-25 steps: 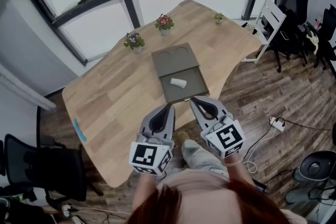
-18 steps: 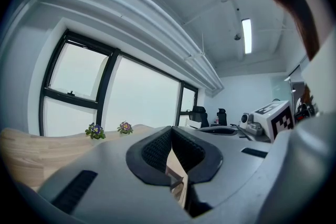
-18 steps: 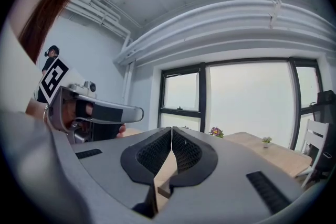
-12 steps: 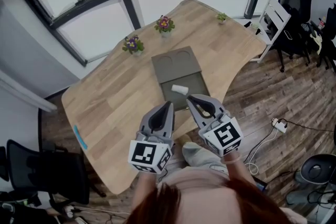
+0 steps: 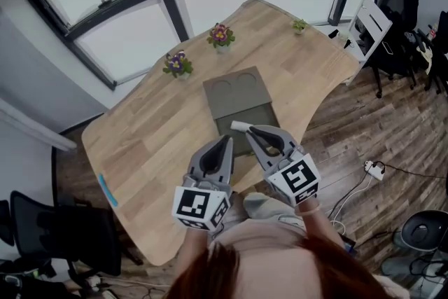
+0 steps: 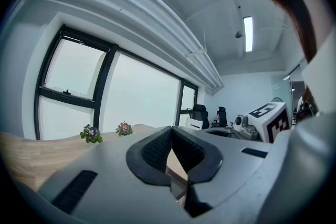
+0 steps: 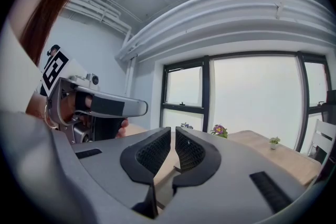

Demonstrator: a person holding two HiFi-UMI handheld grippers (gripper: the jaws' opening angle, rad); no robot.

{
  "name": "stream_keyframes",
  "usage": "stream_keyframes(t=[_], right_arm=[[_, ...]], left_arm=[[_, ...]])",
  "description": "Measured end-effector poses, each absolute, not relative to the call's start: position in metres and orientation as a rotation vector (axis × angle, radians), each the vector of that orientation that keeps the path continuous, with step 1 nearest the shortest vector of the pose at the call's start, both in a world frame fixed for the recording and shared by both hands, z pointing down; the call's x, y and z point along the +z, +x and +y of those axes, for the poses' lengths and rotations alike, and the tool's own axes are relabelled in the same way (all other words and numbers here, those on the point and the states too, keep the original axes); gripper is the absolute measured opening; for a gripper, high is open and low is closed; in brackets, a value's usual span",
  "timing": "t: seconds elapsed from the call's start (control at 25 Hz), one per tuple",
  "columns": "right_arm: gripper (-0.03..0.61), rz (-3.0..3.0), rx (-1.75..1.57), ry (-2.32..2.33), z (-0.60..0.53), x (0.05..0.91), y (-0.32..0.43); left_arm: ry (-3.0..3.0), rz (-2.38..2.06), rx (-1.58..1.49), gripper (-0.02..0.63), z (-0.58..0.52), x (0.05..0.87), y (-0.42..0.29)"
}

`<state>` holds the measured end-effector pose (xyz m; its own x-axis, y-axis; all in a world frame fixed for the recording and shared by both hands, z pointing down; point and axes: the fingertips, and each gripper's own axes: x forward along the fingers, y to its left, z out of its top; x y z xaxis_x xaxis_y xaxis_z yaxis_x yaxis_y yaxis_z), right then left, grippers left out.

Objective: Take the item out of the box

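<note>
Wooden table (image 5: pixel 154 129) beside big windows, with a grey box (image 5: pixel 238 98) lying open near the middle. Far half of the box flat, with two round dents. Near half a shallow tray, with a small white item (image 5: pixel 240 126) inside, close to the front end. Just next to that item, the tip of the right gripper (image 5: pixel 250 130), too close to tell whether touching or not. Right gripper clenched tight, pads almost pressed together, nothing between them. Left gripper (image 5: pixel 225 141) right beside it, a bit nearer to the person, also closed up, tips meeting, nothing inside. Both pointing out over the front edge of the table toward the box. Behind the box, near the window side, a purple flower pot (image 5: pixel 177 64) and a pink flower pot (image 5: pixel 220 33), standing apart. Far off at the table's corner, a tiny green plant (image 5: pixel 299 26). Past that corner, a white chair (image 5: pixel 364 24) on the dark wood floor. On the table's left edge, a thin blue strip (image 5: pixel 106 189).
</note>
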<state>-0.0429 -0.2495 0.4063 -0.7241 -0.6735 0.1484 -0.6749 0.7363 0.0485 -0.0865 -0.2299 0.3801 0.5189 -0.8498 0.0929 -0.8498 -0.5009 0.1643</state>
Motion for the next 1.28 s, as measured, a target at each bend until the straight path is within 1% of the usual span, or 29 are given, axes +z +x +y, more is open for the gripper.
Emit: stream_keyframes(t=[0.8,0.88,1.0,1.28], right_arm=[[0.005,-2.694,0.002,0.857,-0.303,0.457,-0.059],[0.015,-2.687,0.009,0.826,-0.308,0.463,-0.06],[0.052,-2.673,0.029,0.777,-0.313,0.473,-0.062],[0.075,-2.617,0.043,0.691,-0.326,0.503,-0.062]], left_arm=[[2.51,-1.501,0.026,0.002,-0.283,0.398,-0.098],[2.503,-1.504,0.029,0.002,-0.288,0.4,-0.098],[2.489,-1.512,0.034,0.002,-0.295,0.402,-0.1],[2.463,-1.533,0.05,0.002,-0.311,0.411,-0.102]])
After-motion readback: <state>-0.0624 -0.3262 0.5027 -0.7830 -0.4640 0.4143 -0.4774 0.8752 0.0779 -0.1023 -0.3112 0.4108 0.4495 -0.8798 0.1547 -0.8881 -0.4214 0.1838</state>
